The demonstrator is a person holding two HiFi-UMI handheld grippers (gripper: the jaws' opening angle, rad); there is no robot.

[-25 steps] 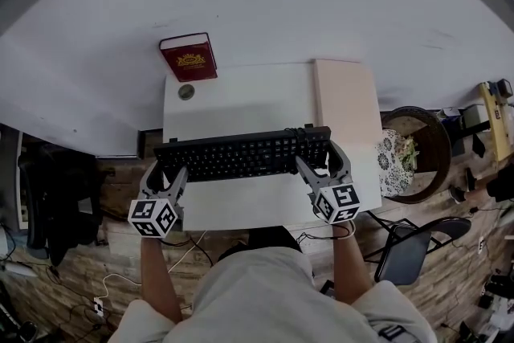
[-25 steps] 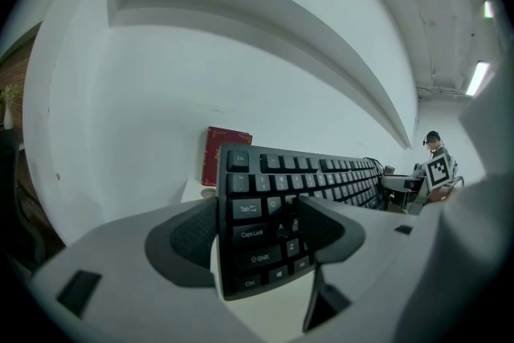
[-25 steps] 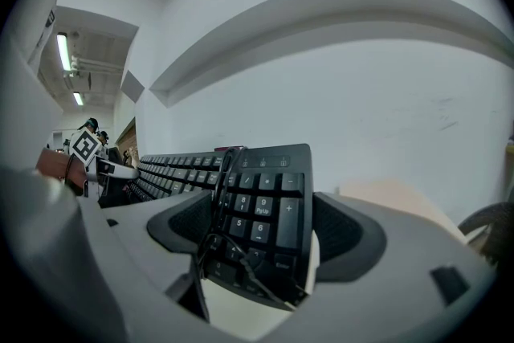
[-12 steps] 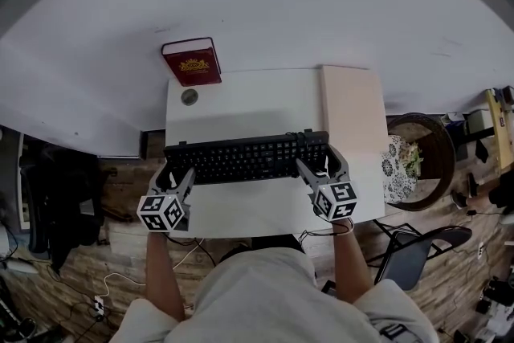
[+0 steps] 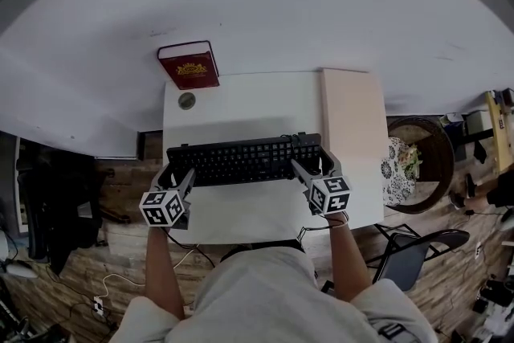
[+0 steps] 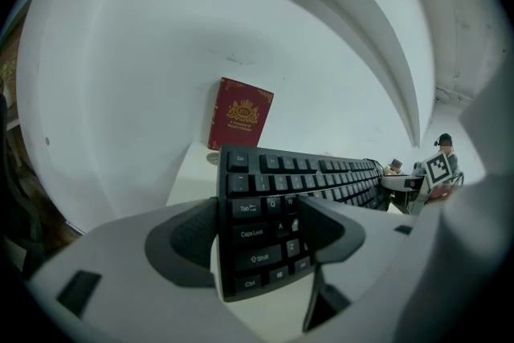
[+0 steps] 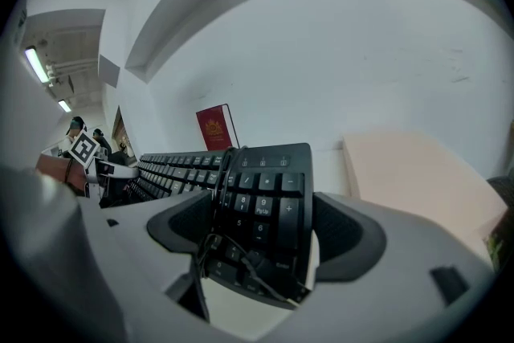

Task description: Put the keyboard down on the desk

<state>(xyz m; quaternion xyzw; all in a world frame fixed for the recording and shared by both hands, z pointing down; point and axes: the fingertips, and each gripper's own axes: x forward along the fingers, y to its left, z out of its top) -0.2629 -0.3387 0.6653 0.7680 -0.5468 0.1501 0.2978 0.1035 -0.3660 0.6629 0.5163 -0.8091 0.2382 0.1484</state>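
Over the middle of the white desk (image 5: 241, 112) lies the keyboard (image 5: 245, 159), its long axis running 9 to 3 o'clock, keys up and the bottom key row toward the person. It is a black plastic slab with low matt keycaps. A soft shadow falls on the desktop just past its 12 o'clock edge, and I cannot tell whether its underside touches the desk. A thin dark cable is looped round its 3 o'clock end. The left gripper (image 5: 175, 173) pinches the 9 o'clock end, its dark ribbed pads pressed to the front and back edges beside the Tab, Caps Lock and Shift keys. The right gripper (image 5: 315, 163) clamps the 3 o'clock end the same way, across the number pad and over the cable. At 11 o'clock, a red hardback book (image 5: 189, 65) with a gold crest stands against the pale wall. Just in front of it, a small round disc (image 5: 186, 100) rests on the desk. A smooth beige board (image 5: 353, 132) covers the desk's 3 o'clock strip. Off the desk, further toward 3 o'clock, a round dark tub (image 5: 430, 136) holds some greenery.
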